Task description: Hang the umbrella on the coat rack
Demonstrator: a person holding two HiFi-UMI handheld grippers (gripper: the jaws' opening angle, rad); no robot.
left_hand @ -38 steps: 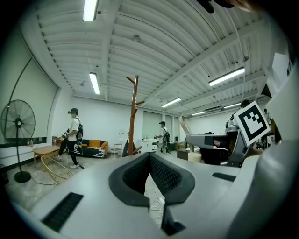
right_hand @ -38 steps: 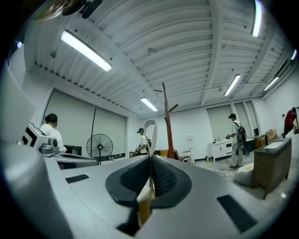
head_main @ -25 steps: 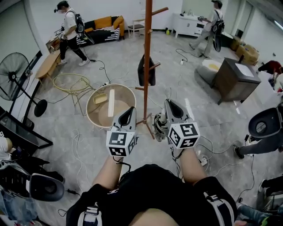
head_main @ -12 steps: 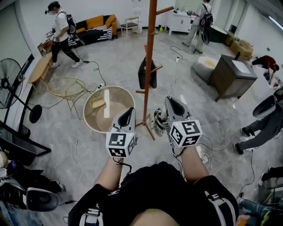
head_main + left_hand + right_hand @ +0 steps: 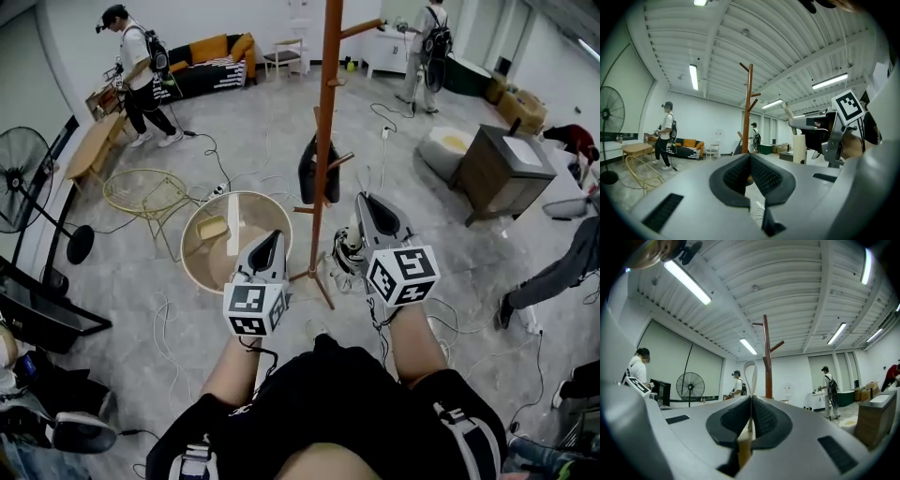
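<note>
The wooden coat rack (image 5: 323,141) stands just ahead, between my two grippers, with a black bag (image 5: 319,171) hanging on a low peg. It also rises ahead in the left gripper view (image 5: 749,108) and the right gripper view (image 5: 767,357). My right gripper (image 5: 364,201) is shut on the folded umbrella (image 5: 345,258), which hangs below its jaws to the right of the pole. The umbrella's white strap loop (image 5: 750,373) sticks up past the pads and its pale handle (image 5: 743,448) shows beneath. My left gripper (image 5: 274,234) is shut on nothing, left of the pole.
A round wooden table (image 5: 208,262) stands left of the rack's base, with a yellow wire table (image 5: 145,192) and a floor fan (image 5: 23,173) further left. A dark cabinet (image 5: 502,169) is at the right. Cables (image 5: 178,309) lie on the floor. People walk at the back.
Both grippers have moved forward toward the coat rack, which now stands nearer and larger. The right gripper has risen a little with the umbrella. The people at the back have shifted.
</note>
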